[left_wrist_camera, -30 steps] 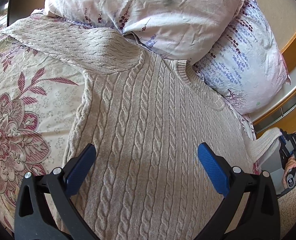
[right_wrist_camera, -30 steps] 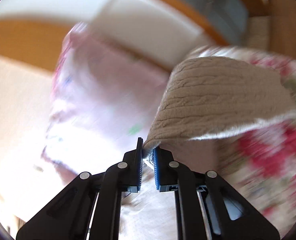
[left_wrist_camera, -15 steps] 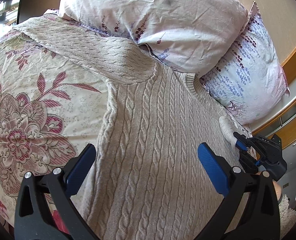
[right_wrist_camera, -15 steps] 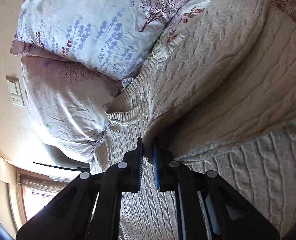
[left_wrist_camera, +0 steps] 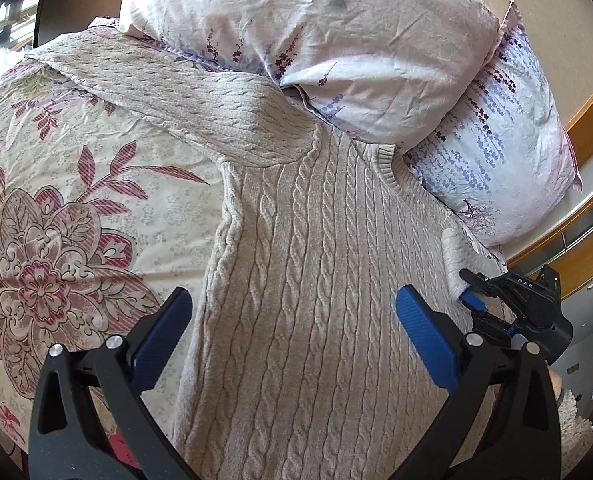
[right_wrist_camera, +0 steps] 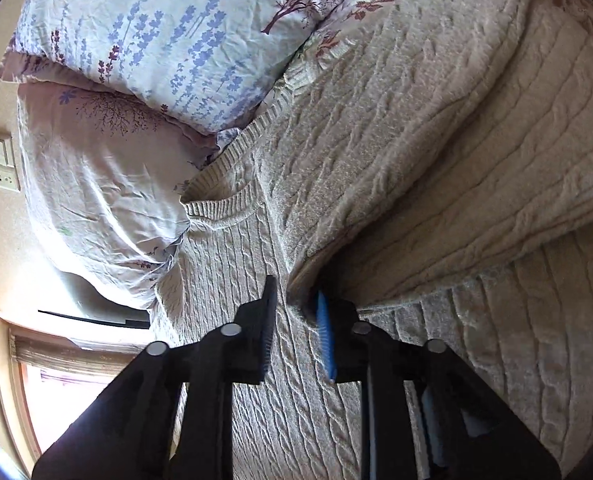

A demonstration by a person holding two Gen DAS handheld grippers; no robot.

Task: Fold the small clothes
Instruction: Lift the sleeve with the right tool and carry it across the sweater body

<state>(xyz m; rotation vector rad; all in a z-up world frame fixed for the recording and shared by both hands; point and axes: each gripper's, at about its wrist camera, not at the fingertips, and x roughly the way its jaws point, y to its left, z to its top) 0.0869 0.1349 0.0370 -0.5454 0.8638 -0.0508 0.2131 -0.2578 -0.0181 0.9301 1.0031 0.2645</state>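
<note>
Sweater (left_wrist_camera: pixel 316 280) covers floral bedspread (left_wrist_camera: pixel 76 208) below pillows (left_wrist_camera: pixel 316 40); left gripper (left_wrist_camera: pixel 292 332) released, right gripper (right_wrist_camera: pixel 296 332) opening.

Beige cable-knit sweater (left_wrist_camera: pixel 316 280), flat, sleeve folded in

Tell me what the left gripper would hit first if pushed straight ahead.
Most likely the sweater lying on the bed: the open left gripper points down at its cable-knit body, with nothing in between.

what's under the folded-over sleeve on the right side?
The sleeve lies folded across the cable-knit sweater body, which lies on the floral bedspread. Whatever the fold hides beneath it can't be seen.
</note>
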